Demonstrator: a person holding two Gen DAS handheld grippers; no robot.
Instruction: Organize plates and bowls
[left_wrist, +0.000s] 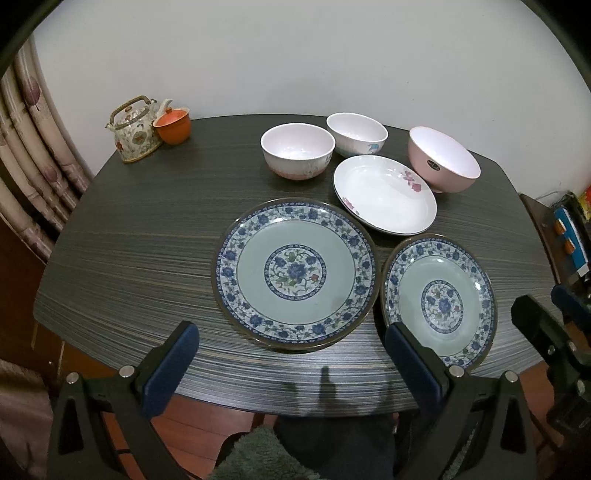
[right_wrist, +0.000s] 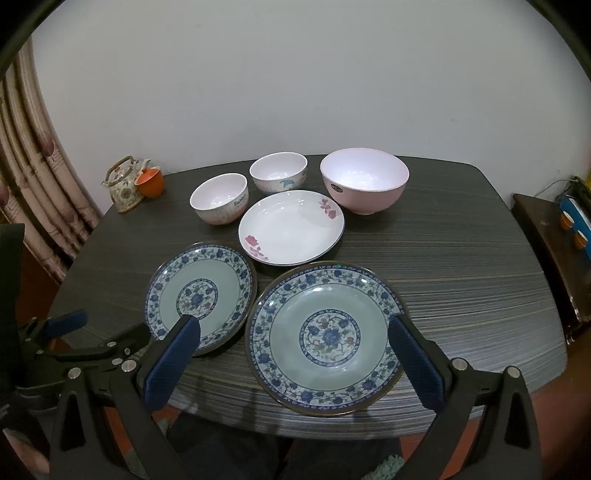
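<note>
On the dark wood-grain table (left_wrist: 129, 258) lie two blue-flowered plates: a left one (left_wrist: 295, 273) (right_wrist: 201, 295) and a right one (left_wrist: 439, 301) (right_wrist: 325, 338). Behind them lies a white plate with pink flowers (left_wrist: 384, 194) (right_wrist: 291, 227). At the back stand two small white bowls (left_wrist: 297, 149) (left_wrist: 356, 133) and a bigger pink bowl (left_wrist: 443, 158) (right_wrist: 364, 179). My left gripper (left_wrist: 291, 365) is open and empty above the near table edge. My right gripper (right_wrist: 293, 363) is open and empty, low over the near side of the right plate.
A flowered teapot (left_wrist: 135, 129) and an orange lidded cup (left_wrist: 172, 125) stand at the back left corner. A curtain (left_wrist: 29, 155) hangs on the left. A side shelf with small items (right_wrist: 554, 236) stands on the right. A white wall is behind.
</note>
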